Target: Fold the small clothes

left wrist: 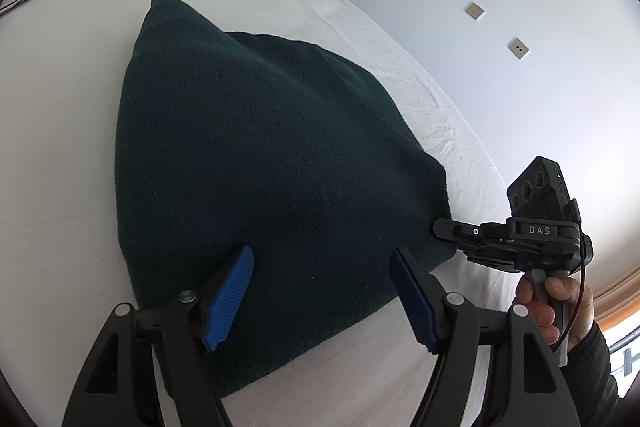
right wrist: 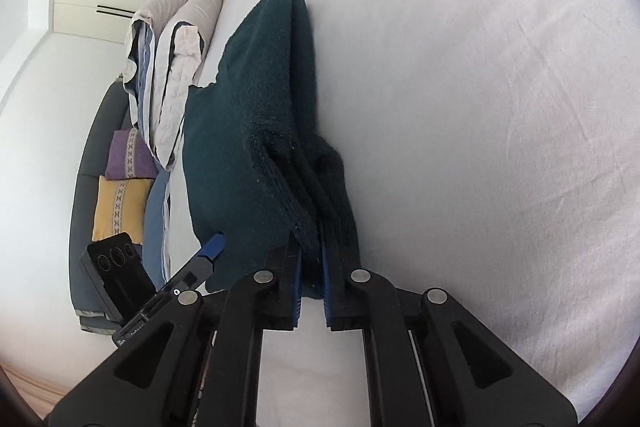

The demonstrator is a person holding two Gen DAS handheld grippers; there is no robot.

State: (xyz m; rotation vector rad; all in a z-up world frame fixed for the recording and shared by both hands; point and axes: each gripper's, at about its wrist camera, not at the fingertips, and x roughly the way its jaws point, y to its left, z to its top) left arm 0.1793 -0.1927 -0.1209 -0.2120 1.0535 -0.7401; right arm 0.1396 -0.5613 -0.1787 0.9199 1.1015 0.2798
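Note:
A dark green knitted garment (left wrist: 260,147) lies folded on the white bed sheet (left wrist: 60,147). My left gripper (left wrist: 322,259) hovers over its near edge, blue pads wide apart and nothing pinched between them. My right gripper (left wrist: 440,229), held by a hand (left wrist: 560,307), bites the garment's right corner. In the right wrist view the garment (right wrist: 240,131) bunches into thick folds that run between the pads of the right gripper (right wrist: 314,251), which is shut on them. One blue fingertip of the left gripper (right wrist: 214,243) shows at the left.
A folded duvet (right wrist: 172,67) lies at the bed's far end. Beyond it a dark sofa holds a purple cushion (right wrist: 128,155) and a yellow cushion (right wrist: 116,207). White sheet (right wrist: 480,107) stretches to the right. A wall with two sockets (left wrist: 475,11) runs along the bed.

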